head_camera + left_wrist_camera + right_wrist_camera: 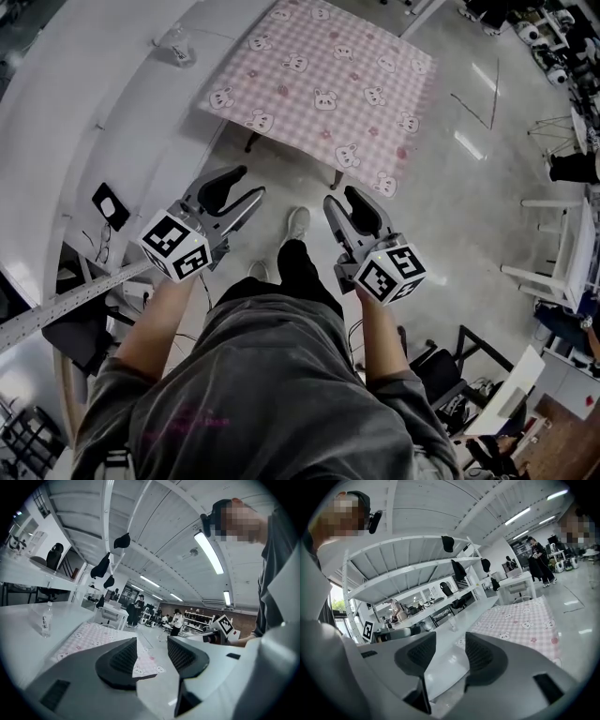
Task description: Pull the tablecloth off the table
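While the pink checked fabric tablecloth with bunny prints (323, 89) lies spread flat over the small table (337, 177), the left gripper (246, 186) and right gripper (342, 197) hover well short of it, jaws apart, holding nothing. Gripping an edge and pulling are both left to do.

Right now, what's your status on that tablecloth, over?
Left gripper open, empty. Right gripper open, empty. Pink tablecloth flat on table, untouched, ahead of both. Bottle on side counter, not in the way.
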### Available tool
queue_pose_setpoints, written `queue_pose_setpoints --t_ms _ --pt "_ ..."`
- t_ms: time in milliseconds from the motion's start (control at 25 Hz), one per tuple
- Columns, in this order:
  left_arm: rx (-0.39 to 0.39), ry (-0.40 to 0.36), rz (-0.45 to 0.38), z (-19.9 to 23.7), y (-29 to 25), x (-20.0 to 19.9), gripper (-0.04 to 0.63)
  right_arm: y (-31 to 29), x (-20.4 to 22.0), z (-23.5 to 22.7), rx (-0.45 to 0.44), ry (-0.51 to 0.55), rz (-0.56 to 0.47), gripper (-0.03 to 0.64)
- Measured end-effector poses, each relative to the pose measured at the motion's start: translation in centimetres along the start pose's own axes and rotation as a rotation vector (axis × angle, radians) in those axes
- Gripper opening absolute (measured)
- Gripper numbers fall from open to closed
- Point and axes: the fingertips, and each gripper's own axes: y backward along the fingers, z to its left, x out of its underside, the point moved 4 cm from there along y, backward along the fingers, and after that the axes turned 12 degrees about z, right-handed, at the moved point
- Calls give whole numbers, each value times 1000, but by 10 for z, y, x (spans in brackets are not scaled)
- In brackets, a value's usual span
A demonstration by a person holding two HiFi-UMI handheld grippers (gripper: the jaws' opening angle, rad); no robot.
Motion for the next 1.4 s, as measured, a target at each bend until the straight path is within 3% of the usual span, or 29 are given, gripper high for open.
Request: queue_pose_setpoints --t_ms 520,1000,1400 --pt "-67 63 142 49 -90 8 201 -62 -7 -93 -55 -88 104 178" --pt "-122 175 264 113 -163 55 201 -126 38 -168 -81 -206 252 178" --pt "-130 278 352 149 -195 115 201 -154 100 -196 -84 -336 353 178"
